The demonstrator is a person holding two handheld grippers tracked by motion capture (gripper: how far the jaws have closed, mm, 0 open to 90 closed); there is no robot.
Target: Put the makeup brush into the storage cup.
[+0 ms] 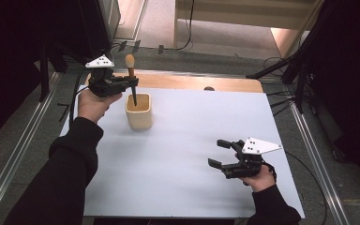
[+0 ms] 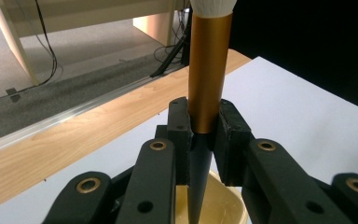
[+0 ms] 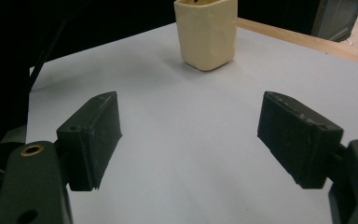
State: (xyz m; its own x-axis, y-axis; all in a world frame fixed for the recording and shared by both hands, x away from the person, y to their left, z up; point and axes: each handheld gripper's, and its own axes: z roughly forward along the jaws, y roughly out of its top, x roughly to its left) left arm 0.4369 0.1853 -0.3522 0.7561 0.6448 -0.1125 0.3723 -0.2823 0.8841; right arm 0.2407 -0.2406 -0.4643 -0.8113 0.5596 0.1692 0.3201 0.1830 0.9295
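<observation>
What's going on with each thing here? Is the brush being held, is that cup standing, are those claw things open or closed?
Makeup brush: upright, bristles up, clamped at its copper collar, dark pointed handle tip dipping into the cup's mouth.
Cream cup: standing upright on the white sheet, open at the top.
Left gripper: shut on the brush, held above the cup.
Right gripper: open, nothing between its pads, low over the white sheet.
</observation>
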